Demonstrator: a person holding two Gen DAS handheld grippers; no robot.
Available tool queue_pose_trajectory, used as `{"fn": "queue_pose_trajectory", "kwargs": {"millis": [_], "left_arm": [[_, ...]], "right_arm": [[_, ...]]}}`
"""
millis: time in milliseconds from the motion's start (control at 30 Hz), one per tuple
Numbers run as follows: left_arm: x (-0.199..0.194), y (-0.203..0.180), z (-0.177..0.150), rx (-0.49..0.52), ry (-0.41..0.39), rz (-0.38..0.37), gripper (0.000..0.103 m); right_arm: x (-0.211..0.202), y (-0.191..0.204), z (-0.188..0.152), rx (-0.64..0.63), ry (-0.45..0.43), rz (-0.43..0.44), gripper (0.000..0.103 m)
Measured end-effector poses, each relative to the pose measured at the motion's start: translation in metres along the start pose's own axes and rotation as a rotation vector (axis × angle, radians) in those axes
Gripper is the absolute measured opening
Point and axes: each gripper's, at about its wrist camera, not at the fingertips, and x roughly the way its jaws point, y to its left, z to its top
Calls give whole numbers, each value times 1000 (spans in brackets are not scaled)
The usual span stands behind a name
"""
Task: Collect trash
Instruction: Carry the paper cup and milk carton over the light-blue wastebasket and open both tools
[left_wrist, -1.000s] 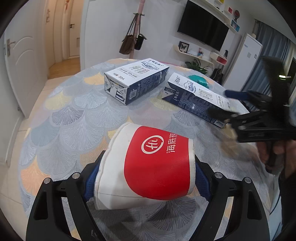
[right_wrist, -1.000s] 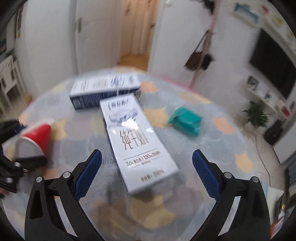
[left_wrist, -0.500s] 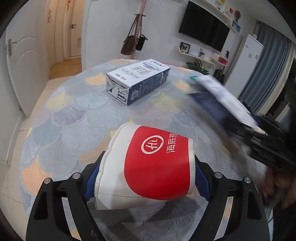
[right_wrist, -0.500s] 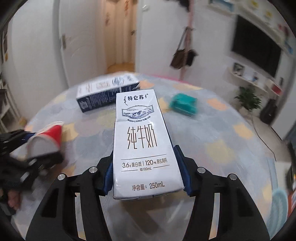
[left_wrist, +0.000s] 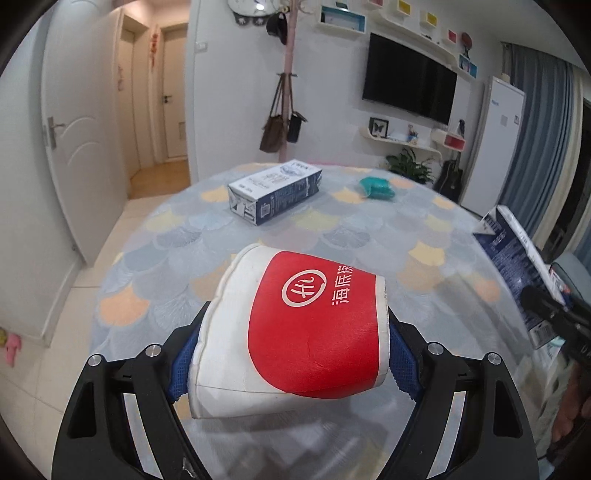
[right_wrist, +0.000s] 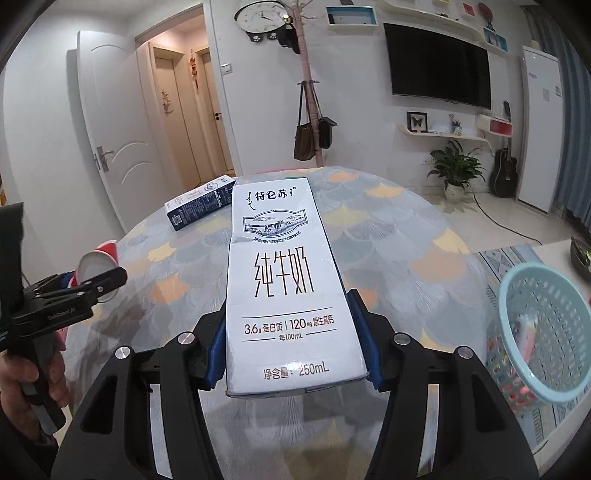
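Both loads lifted off the table (left_wrist: 177, 236). My left gripper (left_wrist: 291, 354) pinches the paper cup (left_wrist: 295, 332); right gripper (right_wrist: 291, 354) pinches the milk carton (right_wrist: 284, 288). Next, I judge: swing right to the blue basket (right_wrist: 517, 317), spread fingers over it.

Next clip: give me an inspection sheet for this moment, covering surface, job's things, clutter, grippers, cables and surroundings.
Surface: round table under a fan-pattern cloth.
Job's things: red cup on its side in the left gripper; milk carton in the right gripper; second carton lying on the table; teal packet near the far edge; blue basket to the right.
Clutter: nothing seen.
Grippers: both shut on their loads.
Cables: one on the floor by the plant.
Surroundings: TV, coat stand, fridge, doors.
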Motion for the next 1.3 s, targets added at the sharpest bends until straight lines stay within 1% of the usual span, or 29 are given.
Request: {"fn": "queue_pose_trajectory", "kwargs": {"millis": [67,167,267,500,667,800,967,1100,1200,1267,1300], "left_arm": [[-11,-6,1,3,-20,18,80],[-25,-17,1,27,-46,25,80],[-40,-32,0,62,-72,27,80],[-64,-62,-4,122,-109,5,80],[-70,-76,-4,139,-122,-22,80],[-70,-90,2,161,-128,-70,80],[-67,-122,7,216,-138,-117,80],[-59,-147,12,250,-133,-159,80],[-52,-172,19,282,-128,-211,80],[-47,-191,26,304,-127,-270,80],[-46,-204,31,318,-137,-314,80]], "right_arm": [[-10,1,-3,5,-20,4,54],[-23,2,-3,-6,-54,-28,54],[-30,-1,-2,7,-61,-43,54],[-40,-15,-8,50,-59,-71,54],[-51,-27,-10,72,-74,-89,54],[-57,-39,-12,93,-86,-101,54],[-65,-65,-15,138,-106,-127,54],[-76,-93,-18,167,-134,-177,54],[-88,-127,-19,214,-163,-226,54],[-97,-151,-21,251,-185,-264,54],[-102,-163,-22,269,-197,-282,54]]}}
